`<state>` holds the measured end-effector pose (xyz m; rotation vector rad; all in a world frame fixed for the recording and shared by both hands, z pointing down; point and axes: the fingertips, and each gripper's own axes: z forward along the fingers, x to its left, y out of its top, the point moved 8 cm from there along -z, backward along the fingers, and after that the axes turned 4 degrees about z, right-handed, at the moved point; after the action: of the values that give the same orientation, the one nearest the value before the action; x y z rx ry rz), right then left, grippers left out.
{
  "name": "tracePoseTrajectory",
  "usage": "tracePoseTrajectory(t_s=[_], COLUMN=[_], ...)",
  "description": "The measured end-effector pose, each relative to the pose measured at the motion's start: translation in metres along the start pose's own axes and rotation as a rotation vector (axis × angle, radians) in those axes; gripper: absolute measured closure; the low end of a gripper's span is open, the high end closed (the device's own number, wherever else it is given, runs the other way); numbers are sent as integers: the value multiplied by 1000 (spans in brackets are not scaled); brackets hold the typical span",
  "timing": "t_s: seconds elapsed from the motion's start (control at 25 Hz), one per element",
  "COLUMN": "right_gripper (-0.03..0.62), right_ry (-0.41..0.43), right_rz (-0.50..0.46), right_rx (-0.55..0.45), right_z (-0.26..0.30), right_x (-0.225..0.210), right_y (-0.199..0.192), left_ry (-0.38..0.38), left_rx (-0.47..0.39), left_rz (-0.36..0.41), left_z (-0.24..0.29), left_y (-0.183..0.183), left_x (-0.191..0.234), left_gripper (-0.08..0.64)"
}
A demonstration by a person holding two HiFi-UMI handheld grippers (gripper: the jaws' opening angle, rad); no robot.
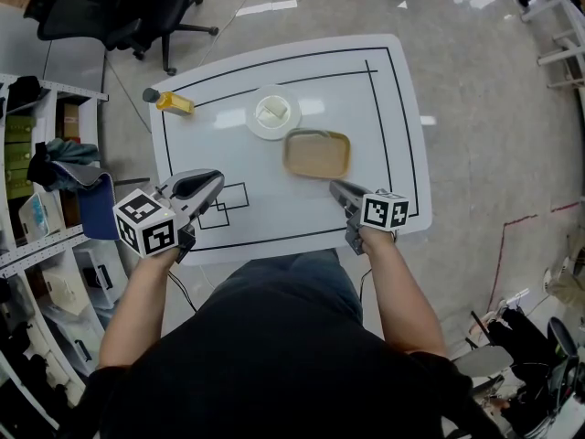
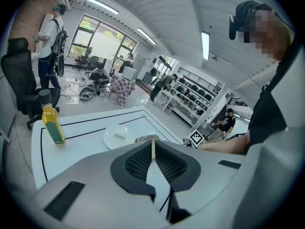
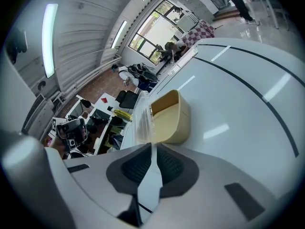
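Though both the left gripper (image 1: 212, 179) and right gripper (image 1: 336, 187) have jaws pressed together, the right one's tips sit beside the tan container (image 1: 316, 154) at 11 o'clock on the table (image 1: 388, 108), so parting them square to its rim seems wise.

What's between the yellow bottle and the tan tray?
A white plate with a small white block on it lies between the yellow bottle and the tan tray; the head view shows it.

Open lab/office space: storage shelves (image 1: 37, 199), office chair (image 1: 119, 7) (big windows too).
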<state>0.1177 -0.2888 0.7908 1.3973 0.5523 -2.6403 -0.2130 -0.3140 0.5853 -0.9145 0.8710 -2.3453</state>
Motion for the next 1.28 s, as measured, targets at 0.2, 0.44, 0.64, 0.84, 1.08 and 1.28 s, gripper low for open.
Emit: tracePoseTrajectory(t_s=[0.2, 0.44, 0.64, 0.84, 1.08, 1.28], right_gripper=[545, 545, 546, 546, 547, 548], right_ry=[6, 15, 16, 23, 14, 8], right_rz=[6, 13, 11, 11, -1, -11], right_rx=[-4, -9, -12, -14, -19, -17], right_z=[0, 0, 1, 1, 0, 0], right_x=[0, 3, 8, 15, 19, 24], right_y=[-2, -3, -7, -7, -8, -8], left_ry=[-2, -3, -5, -3, -3, 0], left_rx=[-1, -2, -4, -7, -12, -17], left_rz=[4, 7, 11, 13, 16, 17], left_z=[-2, -5, -10, -17, -24, -30], left_y=[0, -1, -3, -4, -7, -8], left_x=[0, 0, -1, -1, -4, -5], left_gripper=[522, 522, 522, 522, 522, 522])
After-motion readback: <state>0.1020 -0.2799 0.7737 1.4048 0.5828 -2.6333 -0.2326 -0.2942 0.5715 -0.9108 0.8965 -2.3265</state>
